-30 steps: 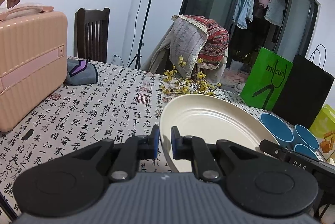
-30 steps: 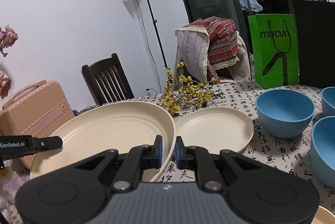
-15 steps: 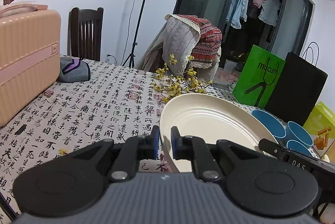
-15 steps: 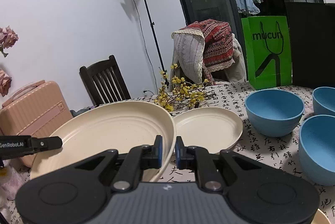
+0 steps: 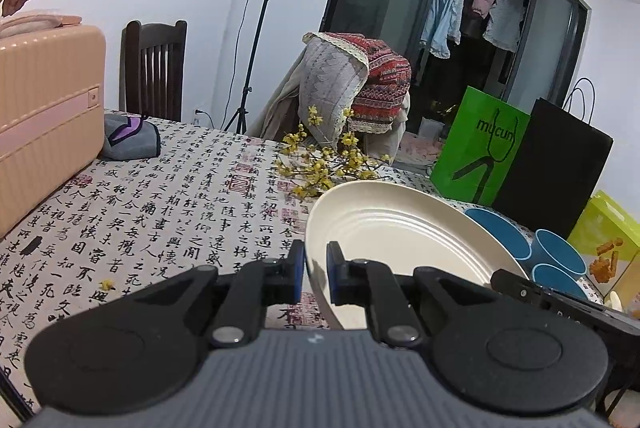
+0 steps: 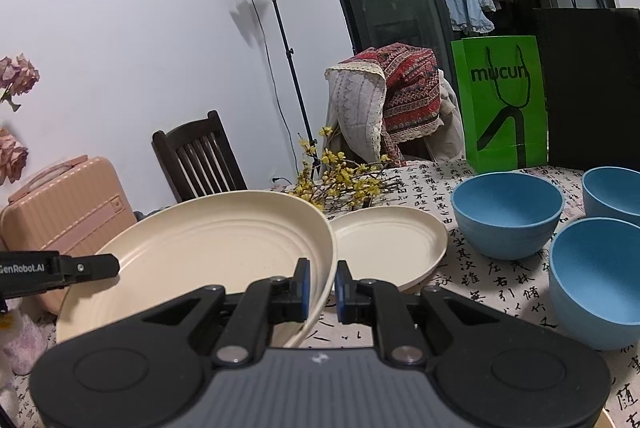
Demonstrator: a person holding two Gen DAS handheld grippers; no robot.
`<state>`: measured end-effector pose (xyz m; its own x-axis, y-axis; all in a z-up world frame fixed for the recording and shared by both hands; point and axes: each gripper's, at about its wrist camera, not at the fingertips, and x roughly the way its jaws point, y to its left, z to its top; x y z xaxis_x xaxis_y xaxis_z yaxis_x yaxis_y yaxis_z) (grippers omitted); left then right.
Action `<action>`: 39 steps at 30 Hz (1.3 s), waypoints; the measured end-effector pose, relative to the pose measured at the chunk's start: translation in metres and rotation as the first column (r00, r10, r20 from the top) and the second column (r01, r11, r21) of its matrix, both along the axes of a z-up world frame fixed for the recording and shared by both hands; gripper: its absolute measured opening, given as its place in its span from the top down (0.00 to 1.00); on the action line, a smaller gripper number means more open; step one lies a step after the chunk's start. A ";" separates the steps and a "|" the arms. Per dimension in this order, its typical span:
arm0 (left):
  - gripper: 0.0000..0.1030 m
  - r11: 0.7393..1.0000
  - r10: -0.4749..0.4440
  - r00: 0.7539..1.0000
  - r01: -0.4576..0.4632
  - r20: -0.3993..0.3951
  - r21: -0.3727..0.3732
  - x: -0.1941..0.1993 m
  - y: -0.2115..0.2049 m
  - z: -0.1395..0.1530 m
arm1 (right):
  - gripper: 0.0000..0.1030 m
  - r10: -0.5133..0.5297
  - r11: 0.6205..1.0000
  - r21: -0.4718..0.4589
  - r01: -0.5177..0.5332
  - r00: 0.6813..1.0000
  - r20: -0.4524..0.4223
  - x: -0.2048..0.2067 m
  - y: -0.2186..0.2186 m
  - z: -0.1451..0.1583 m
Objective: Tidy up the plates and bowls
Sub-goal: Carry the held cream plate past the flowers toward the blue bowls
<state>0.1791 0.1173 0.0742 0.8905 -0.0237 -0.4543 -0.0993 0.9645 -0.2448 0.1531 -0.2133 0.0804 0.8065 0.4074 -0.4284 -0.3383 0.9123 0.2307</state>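
Observation:
A large cream plate hangs above the table, held at opposite rims. My left gripper is shut on its left rim; my right gripper is shut on its right rim. In the right wrist view the left gripper's finger pokes in from the left edge, and the right gripper's arm shows in the left wrist view. A smaller cream plate lies on the tablecloth just right of the held one. Three blue bowls stand at the right, partly hidden behind the plate in the left wrist view.
A calligraphy-print tablecloth covers the table. A pink suitcase stands at the left, a grey pouch beside it. Yellow flower twigs lie at the back. Green bag and black bag stand at the far right.
Both grippers have carried the large plate a little sideways toward the small plate and bowls. The suitcase has slid leftward in the left wrist view; the bowls look nearer. Both grips are unchanged.

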 end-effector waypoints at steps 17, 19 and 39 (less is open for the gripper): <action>0.89 0.999 -0.042 0.999 0.042 0.019 -0.015 -0.008 -0.024 0.000 | 0.88 -0.021 1.000 0.019 0.021 1.000 0.004 -0.013 -0.032 -0.003; 0.89 0.999 -0.047 0.999 0.047 0.019 -0.014 -0.008 -0.027 0.000 | 0.88 -0.025 1.000 0.020 0.024 1.000 0.005 -0.014 -0.034 -0.004; 0.89 0.996 -0.092 0.995 0.093 0.036 -0.009 -0.013 -0.053 -0.001 | 0.88 -0.060 0.998 0.037 0.059 0.998 0.016 -0.028 -0.063 -0.003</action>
<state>0.1665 0.0644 0.0734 0.8997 -0.1115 -0.4219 -0.0008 0.9664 -0.2571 0.1254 -0.2767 0.0771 0.8369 0.3737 -0.3999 -0.2880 0.9220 0.2589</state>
